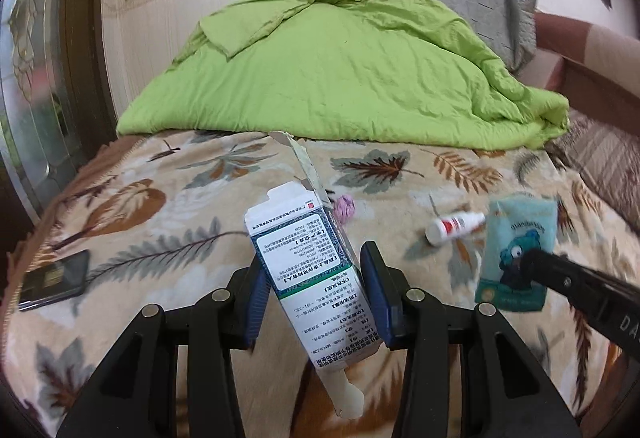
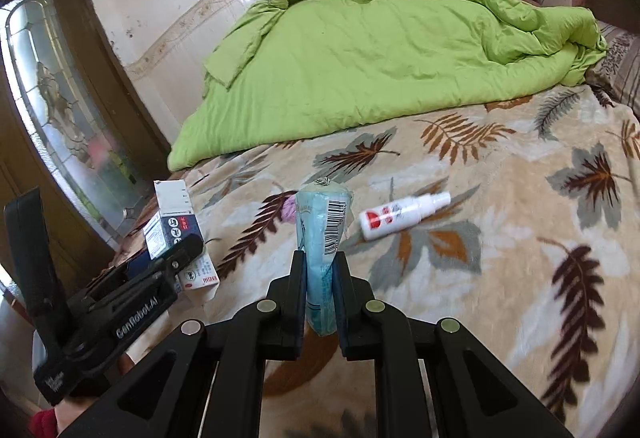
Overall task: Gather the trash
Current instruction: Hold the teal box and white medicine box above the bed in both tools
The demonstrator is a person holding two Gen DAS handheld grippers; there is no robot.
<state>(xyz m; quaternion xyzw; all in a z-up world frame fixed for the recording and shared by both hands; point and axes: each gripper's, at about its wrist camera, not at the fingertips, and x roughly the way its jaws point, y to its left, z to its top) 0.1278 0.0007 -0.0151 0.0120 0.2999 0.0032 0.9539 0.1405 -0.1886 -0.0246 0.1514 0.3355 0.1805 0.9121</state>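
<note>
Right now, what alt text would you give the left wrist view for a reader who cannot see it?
The left gripper clamps an opened white medicine box above a leaf-patterned blanket. To the right, the right gripper holds a teal packet, with a small white spray bottle lying on the blanket between them. A green quilt is heaped behind.
</note>
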